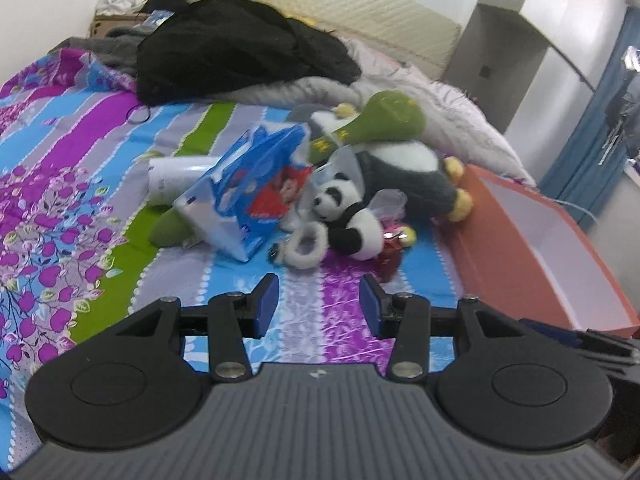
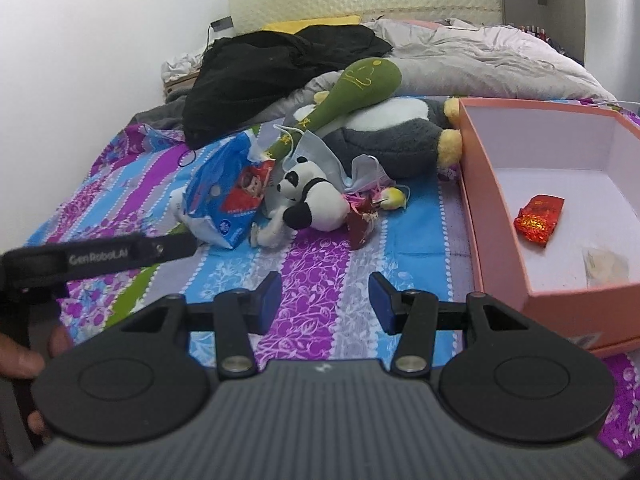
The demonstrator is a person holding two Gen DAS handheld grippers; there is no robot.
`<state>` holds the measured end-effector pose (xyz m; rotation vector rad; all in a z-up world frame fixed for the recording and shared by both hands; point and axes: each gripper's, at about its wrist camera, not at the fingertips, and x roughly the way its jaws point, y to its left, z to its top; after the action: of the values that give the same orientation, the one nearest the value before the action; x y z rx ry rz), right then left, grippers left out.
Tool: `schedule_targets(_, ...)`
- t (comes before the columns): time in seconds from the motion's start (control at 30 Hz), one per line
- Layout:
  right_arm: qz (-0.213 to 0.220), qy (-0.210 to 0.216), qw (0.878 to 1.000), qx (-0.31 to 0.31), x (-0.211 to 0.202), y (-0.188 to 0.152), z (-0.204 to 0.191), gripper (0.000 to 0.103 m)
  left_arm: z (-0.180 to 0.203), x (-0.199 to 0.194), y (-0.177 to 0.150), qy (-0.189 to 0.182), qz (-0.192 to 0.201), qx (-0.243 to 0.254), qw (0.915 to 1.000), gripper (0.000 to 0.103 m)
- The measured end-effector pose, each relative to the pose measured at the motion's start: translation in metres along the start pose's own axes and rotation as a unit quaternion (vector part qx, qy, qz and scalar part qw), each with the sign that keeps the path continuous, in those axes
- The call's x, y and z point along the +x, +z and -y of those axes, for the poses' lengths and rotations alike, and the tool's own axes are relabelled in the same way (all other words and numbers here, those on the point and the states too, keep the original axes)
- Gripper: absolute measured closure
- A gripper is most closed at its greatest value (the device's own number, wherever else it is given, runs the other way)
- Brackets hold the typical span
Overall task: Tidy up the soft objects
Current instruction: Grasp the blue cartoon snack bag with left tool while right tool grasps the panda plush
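Both units stand released and empty above the patterned bedspread (image 1: 240, 128): the left hand-held gripper (image 1: 318, 305) and the right hand-held gripper (image 2: 325, 302) each show a wide gap between the blue pads, with nothing held.

Nearest the jaws lies a small dark red pouch (image 2: 360, 220), then the panda plush (image 2: 314, 200), resting on its side in the middle of the pile. The panda is judged light, soft and compressible; it should not slip. Take hold across the white body or the head, not a limb, which would let it swing. Beside it sits a blue plastic bag (image 1: 256, 188), thin and likely slippery. Behind these, the grey-and-white plush (image 2: 394, 136) lies under the green club-shaped plush (image 2: 356, 88); both are bulkier and call for a grip at a narrow part.

The right view alone shows the interior of the orange box (image 2: 504, 216), holding a red foil packet (image 2: 538, 219). The left view shows only its outer wall and part of its white lining.
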<state>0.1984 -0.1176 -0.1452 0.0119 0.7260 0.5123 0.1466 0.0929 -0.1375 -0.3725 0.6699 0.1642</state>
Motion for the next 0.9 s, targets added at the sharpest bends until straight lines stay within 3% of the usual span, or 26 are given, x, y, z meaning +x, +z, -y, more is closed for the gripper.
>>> schedule_targets(0.27, -0.014, -0.004, 1.0, 0.001, 0.045, 0.015, 0.004, 0.052, -0.022, 0.037, 0.004, 0.026, -0.021, -0.02, 0.9992, 0.048)
schedule_targets(0.6, -0.017, 0.009, 1.0, -0.009, 0.107, 0.045, 0.006, 0.052, -0.048, 0.087, 0.024, 0.075, -0.02, -0.043, 0.996, 0.046)
schedule_targets(0.9, -0.019, 0.022, 0.999, -0.03, 0.166, 0.068, 0.005, 0.052, -0.071, 0.125, 0.033, 0.088, -0.018, -0.077, 0.993, 0.046)
